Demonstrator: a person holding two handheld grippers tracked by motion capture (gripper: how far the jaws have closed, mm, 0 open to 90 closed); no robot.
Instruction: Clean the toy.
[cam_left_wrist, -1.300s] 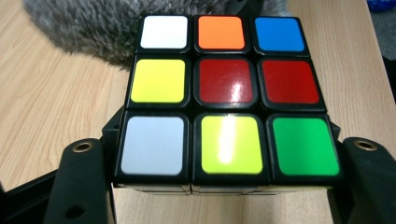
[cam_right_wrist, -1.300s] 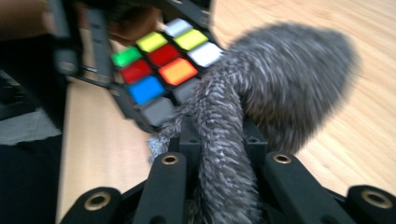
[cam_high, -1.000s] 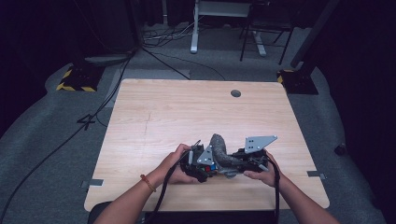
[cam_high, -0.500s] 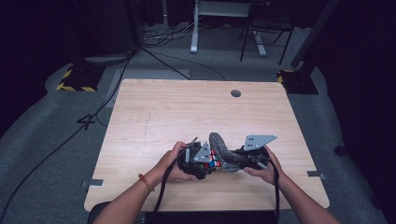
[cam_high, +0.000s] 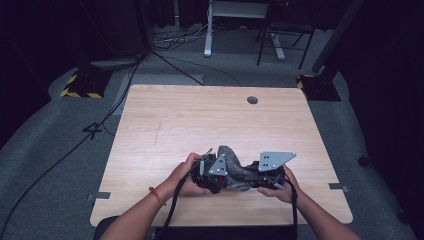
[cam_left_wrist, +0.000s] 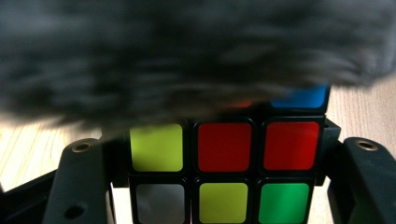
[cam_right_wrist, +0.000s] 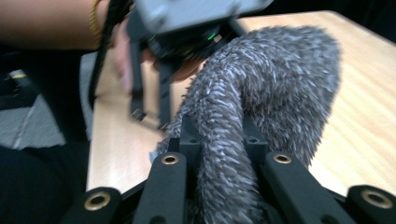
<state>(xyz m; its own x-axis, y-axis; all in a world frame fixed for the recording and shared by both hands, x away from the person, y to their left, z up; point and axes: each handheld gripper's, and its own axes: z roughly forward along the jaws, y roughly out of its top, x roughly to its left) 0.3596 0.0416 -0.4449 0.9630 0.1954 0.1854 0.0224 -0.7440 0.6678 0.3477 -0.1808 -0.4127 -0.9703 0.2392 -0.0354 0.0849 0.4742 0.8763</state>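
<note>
Overhead, two hands meet at the near edge of the pale wooden table (cam_high: 165, 120), a fuzzy grey cloth (cam_high: 232, 167) draped between them. Left hand-held gripper (cam_left_wrist: 224, 163) clamps a multicoloured puzzle cube (cam_left_wrist: 224, 168) under the cloth. Right hand-held gripper (cam_right_wrist: 224, 172) pinches the cloth's end, cube straight ahead.

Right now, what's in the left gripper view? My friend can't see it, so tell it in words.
A puzzle cube sits clamped between the left gripper's two black jaws, showing yellow-green, red, green and white squares. A blurry grey fuzzy cloth hangs across the top, covering the cube's upper part. Pale wooden table shows at the sides.
</note>
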